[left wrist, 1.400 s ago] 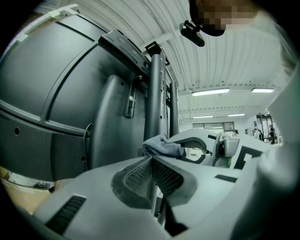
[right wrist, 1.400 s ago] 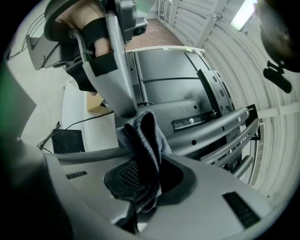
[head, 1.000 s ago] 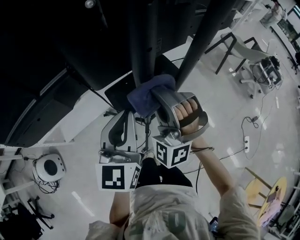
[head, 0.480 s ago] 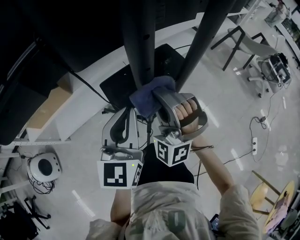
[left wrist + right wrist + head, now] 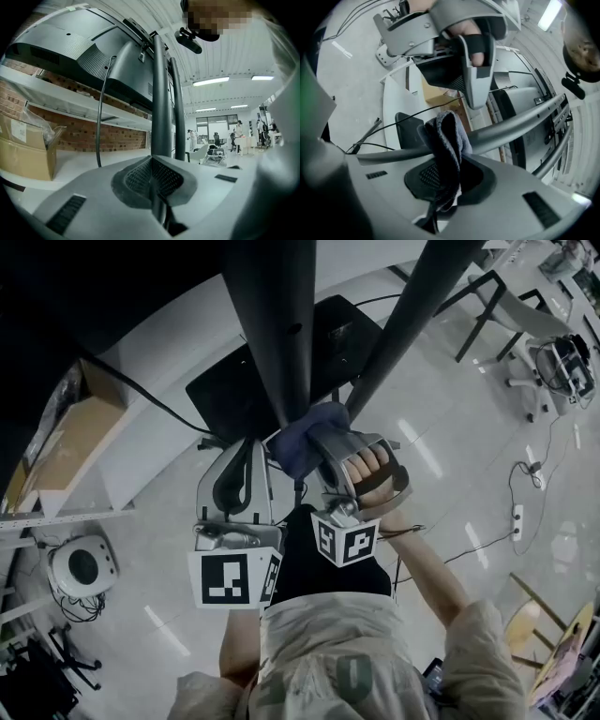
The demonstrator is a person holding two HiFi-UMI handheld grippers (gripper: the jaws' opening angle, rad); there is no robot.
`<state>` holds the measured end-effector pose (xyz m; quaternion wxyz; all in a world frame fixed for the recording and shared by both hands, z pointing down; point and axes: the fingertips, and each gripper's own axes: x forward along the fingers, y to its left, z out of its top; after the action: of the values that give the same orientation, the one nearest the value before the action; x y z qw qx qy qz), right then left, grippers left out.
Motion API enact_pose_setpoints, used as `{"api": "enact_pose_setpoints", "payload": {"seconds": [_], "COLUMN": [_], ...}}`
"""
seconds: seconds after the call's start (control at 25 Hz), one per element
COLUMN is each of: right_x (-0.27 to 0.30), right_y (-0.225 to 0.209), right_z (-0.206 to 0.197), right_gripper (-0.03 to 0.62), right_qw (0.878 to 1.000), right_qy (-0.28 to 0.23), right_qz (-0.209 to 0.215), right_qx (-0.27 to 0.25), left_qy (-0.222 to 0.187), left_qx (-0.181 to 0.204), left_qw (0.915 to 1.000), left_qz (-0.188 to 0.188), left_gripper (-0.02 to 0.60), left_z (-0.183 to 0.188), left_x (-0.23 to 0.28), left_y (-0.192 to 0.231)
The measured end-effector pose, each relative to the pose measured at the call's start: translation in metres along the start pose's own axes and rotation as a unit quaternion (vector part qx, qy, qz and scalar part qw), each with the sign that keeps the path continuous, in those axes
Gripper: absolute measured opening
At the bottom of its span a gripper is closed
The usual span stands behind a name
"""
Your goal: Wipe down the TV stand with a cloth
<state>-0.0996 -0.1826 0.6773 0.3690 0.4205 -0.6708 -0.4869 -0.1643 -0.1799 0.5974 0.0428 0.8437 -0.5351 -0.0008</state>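
Note:
Two dark grey poles of the TV stand rise over its black base plate. A blue cloth is bunched where the poles come together. My right gripper is shut on the cloth and presses it against a pole. In the right gripper view the cloth stands up out of the jaws of the right gripper, against the pole. My left gripper sits just left of the cloth. In its own view the left gripper is shut on nothing, aimed along the poles.
A cardboard box lies on the white platform to the left, and the TV's back hangs above it. A black cable drops beside the pole. A round white device, a power strip and chairs are on the floor.
The head view has swung, so the poles loom larger and the cardboard box has come into sight. Both grippers and the cloth have dropped slightly in the picture, the cloth still on the pole.

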Motion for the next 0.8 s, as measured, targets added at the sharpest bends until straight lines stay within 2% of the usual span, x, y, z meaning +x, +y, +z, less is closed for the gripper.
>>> {"api": "enact_pose_setpoints", "payload": {"seconds": [0.44, 0.64, 0.8], "right_x": [0.007, 0.009, 0.004], "right_y": [0.107, 0.130, 0.121], "right_z": [-0.031, -0.037, -0.036], "right_gripper": [0.057, 0.057, 0.057], "right_qw": [0.994, 0.991, 0.987], "right_qy": [0.013, 0.017, 0.029], "right_qz": [0.106, 0.130, 0.153], "right_qx": [-0.026, -0.039, -0.034], "left_qy": [0.016, 0.020, 0.020], "left_qx": [-0.001, -0.004, -0.004], "left_qw": [0.9998, 0.9997, 0.9998], "left_qz": [0.014, 0.010, 0.009], "left_gripper": [0.015, 0.015, 0.015], "left_z": [-0.033, -0.040, -0.018], "left_x": [0.016, 0.025, 0.026], "left_y": [0.011, 0.009, 0.010]}}
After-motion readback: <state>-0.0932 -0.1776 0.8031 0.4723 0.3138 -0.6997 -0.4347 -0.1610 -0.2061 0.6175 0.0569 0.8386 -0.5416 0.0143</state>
